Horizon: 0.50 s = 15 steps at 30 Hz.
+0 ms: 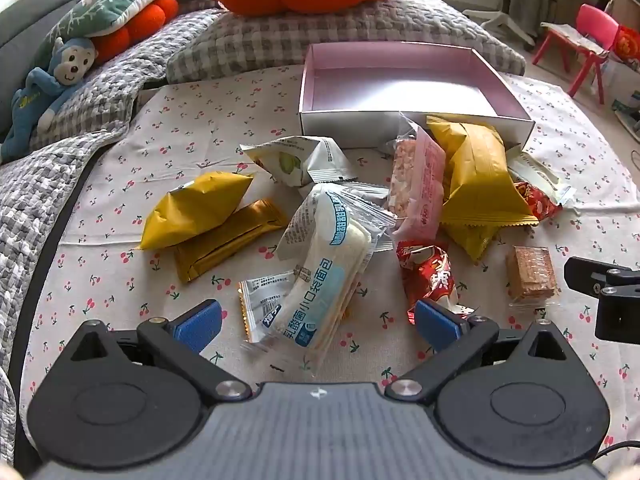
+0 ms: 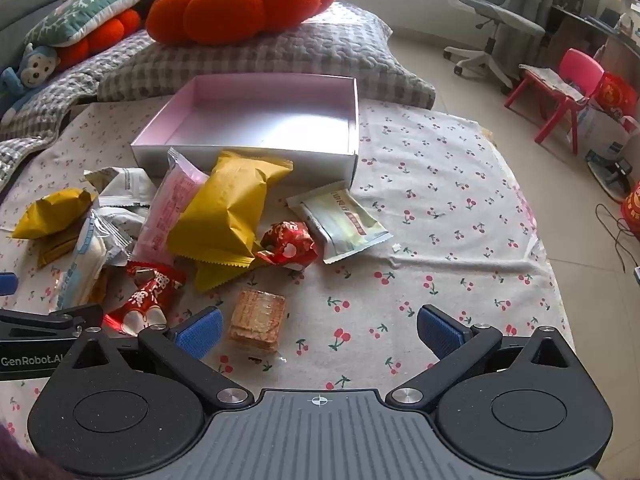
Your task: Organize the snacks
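Observation:
A pile of snack packets lies on a cherry-print cloth in front of an empty pink-lined box point(image 1: 404, 88) point(image 2: 256, 120). My left gripper point(image 1: 318, 326) is open, its blue pads on either side of a white and blue bread packet point(image 1: 328, 276). A red candy packet point(image 1: 428, 276) lies by its right pad. My right gripper point(image 2: 318, 332) is open and empty; a clear-wrapped wafer block point(image 2: 258, 316) lies just right of its left pad. Yellow packets point(image 1: 476, 176) point(image 2: 228, 216), a pink packet point(image 1: 416, 184) and a white-green sachet point(image 2: 344, 224) lie near the box.
A grey checked pillow point(image 2: 280, 56) with an orange pumpkin cushion point(image 2: 240, 4) lies behind the box. A blue monkey toy point(image 1: 48, 84) sits at the left. The bed's right edge drops to a tiled floor with a red child's chair point(image 2: 568, 88) and an office chair point(image 2: 492, 12).

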### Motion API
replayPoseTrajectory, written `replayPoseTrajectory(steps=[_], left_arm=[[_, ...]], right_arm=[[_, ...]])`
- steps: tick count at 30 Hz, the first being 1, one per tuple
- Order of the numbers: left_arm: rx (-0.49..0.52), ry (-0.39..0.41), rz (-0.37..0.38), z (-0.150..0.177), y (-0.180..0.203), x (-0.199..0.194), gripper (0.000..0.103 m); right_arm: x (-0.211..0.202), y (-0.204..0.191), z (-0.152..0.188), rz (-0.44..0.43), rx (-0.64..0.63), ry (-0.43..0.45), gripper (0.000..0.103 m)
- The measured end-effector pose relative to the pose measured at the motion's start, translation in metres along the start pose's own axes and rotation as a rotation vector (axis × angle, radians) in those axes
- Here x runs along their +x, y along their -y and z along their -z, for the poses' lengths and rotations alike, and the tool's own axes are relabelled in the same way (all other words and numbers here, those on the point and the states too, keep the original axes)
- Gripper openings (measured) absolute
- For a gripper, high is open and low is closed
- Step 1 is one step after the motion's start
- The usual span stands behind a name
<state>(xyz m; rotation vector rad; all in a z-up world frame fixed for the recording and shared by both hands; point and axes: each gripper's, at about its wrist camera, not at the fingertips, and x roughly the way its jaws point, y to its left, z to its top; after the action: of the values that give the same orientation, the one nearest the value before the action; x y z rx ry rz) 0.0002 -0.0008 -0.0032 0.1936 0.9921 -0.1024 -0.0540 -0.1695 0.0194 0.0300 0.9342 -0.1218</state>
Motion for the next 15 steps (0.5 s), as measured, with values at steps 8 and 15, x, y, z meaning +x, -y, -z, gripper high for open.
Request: replayPoseTrajectory(steps=[8, 15], left_arm=[[-0.002, -0.001, 0.002, -0.0005, -0.0006, -0.0001, 0.103], [-0.005, -0.001, 0.004, 0.0009, -0.0009, -0.0013, 0.103]], right_arm=[[0.001, 0.0005, -0.005, -0.002, 0.002, -0.017, 0.103], [0.0017, 0.0005, -0.002, -0.001, 0.002, -0.016, 0.103]])
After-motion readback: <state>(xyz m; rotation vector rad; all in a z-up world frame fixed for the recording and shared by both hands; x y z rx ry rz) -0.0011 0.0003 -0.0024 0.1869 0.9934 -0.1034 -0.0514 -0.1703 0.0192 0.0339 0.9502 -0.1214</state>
